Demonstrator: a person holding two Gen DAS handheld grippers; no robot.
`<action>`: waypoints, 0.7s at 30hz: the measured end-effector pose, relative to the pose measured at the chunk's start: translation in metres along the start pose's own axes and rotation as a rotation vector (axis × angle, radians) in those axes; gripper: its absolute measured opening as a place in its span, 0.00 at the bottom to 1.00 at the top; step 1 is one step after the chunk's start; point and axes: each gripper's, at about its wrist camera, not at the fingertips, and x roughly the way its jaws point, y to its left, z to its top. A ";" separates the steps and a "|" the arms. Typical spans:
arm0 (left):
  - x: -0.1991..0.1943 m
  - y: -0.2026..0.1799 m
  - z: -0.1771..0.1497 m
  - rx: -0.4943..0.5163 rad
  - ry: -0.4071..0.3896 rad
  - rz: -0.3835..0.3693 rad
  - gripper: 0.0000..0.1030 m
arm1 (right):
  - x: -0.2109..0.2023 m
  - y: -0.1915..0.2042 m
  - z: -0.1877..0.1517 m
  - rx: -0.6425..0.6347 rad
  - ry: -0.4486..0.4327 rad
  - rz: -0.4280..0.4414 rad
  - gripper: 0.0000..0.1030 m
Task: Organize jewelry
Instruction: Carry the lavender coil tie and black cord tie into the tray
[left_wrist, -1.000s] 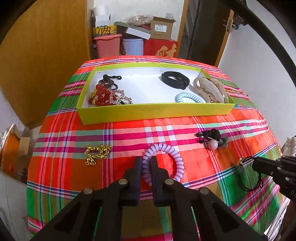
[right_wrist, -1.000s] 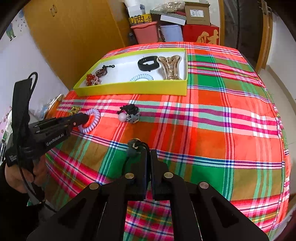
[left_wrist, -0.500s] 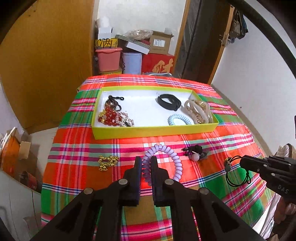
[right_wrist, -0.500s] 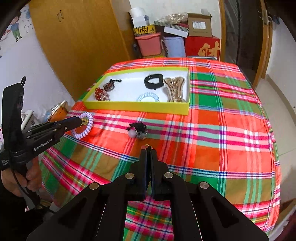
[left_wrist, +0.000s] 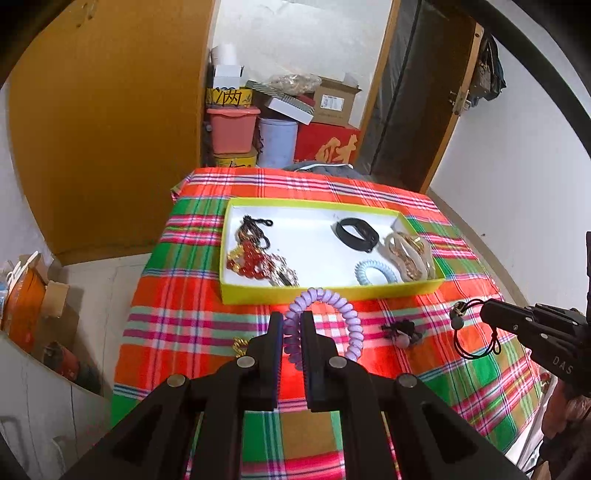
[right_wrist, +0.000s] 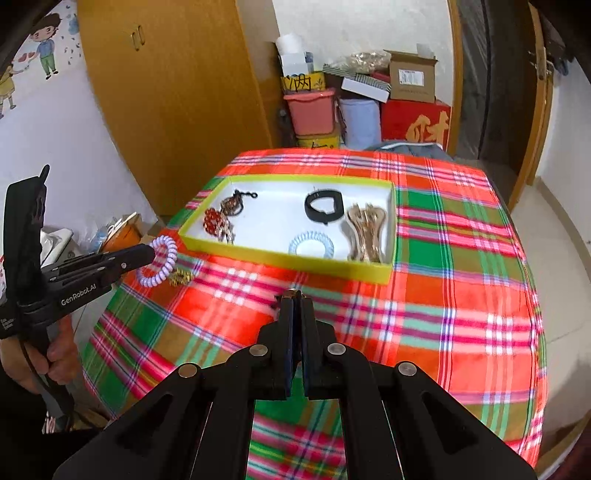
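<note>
Left gripper (left_wrist: 291, 325), lower centre of frame: clamped on purple coil bracelet (left_wrist: 325, 321), raised above cloth. Right gripper (right_wrist: 295, 299): pinched on black cord necklace (left_wrist: 476, 332), right of frame. Yellow tray (left_wrist: 332, 293) directly ahead, upper centre, nearer left gripper; long axis left-to-right.

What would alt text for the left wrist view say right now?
The left gripper pinches a purple spiral hair tie above the plaid tablecloth, short of a yellow-green tray of jewelry. At right, the right gripper dangles a black cord necklace.
</note>
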 end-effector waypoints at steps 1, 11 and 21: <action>0.001 0.001 0.002 0.000 -0.002 0.000 0.09 | 0.002 0.001 0.003 -0.004 -0.003 0.002 0.03; 0.028 0.006 0.033 -0.004 -0.004 -0.013 0.09 | 0.029 0.002 0.045 -0.009 -0.038 0.017 0.03; 0.073 0.012 0.064 0.010 0.018 -0.015 0.09 | 0.078 -0.005 0.070 0.021 -0.008 0.033 0.03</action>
